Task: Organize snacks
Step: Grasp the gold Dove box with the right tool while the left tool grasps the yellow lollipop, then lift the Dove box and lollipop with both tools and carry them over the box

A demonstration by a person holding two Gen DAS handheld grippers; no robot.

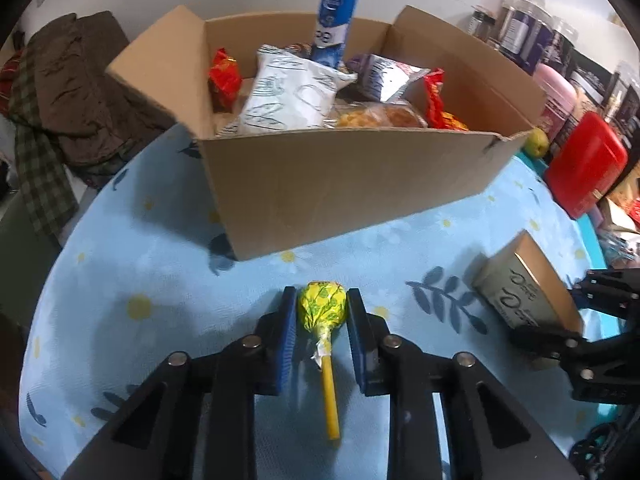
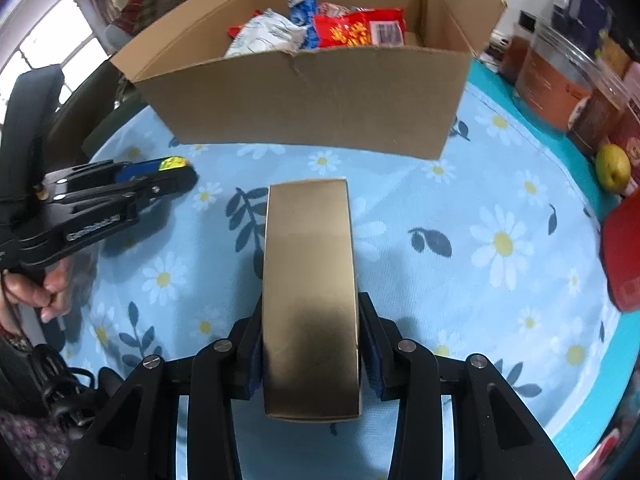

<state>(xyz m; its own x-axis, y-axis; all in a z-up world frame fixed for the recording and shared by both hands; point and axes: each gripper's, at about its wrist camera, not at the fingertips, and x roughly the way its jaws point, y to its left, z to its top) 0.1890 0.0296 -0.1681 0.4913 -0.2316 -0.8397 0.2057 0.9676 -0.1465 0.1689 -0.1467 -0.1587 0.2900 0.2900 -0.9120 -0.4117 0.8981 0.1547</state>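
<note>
1. Carton (image 1: pixel 344 184) at the worktop's far edge already holds several packets and a blue tube (image 1: pixel 332 12); its lettering is unreadable.
2. Left tool (image 1: pixel 322 312) is clenched on a yellow lollipop (image 1: pixel 322 306) on the worktop's near side.
3. Right tool (image 2: pixel 310 344) grips a gold box (image 2: pixel 310 280) near the centre.
4. Both items remain to be boxed.

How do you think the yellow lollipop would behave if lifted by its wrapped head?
The lollipop looks small, so probably light. Its crinkly wrapper may slip a little between the left gripper jaws. Its round head and thin stick suggest that it could pivot or roll if nudged.
</note>
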